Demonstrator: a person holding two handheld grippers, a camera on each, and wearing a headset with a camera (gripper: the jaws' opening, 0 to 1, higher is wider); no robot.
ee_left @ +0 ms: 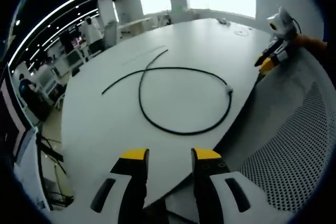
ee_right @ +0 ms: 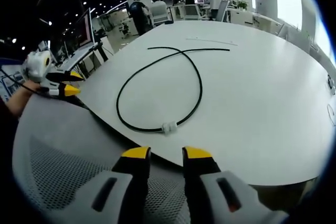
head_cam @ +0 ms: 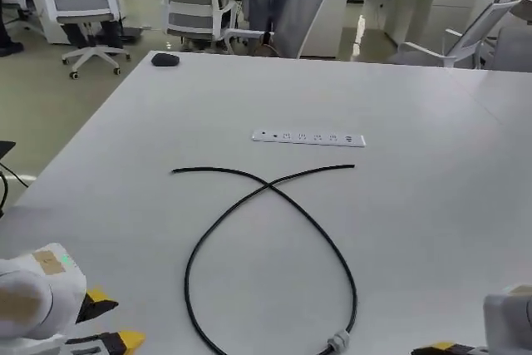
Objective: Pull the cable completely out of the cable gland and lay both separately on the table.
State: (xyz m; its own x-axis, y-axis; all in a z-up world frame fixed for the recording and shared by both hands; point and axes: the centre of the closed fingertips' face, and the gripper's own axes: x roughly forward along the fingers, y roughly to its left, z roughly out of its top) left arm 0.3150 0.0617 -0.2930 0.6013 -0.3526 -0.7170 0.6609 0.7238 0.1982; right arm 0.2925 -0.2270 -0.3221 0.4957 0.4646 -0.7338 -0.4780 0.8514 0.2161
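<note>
**Both grippers empty at the near edge of the table; gland on the cable.**
At left, my left gripper (ee_left: 168,156) sits low by the near edge of the white table (head_cam: 432,205), fingers released and holding nothing. In the centre, the thin black cable (head_cam: 268,184) lies in a crossed loop, and I read the small pale cable gland (head_cam: 337,342) threaded on its near bend. At right, my right gripper (ee_right: 165,153) has its fingers parted and is empty too.
</note>
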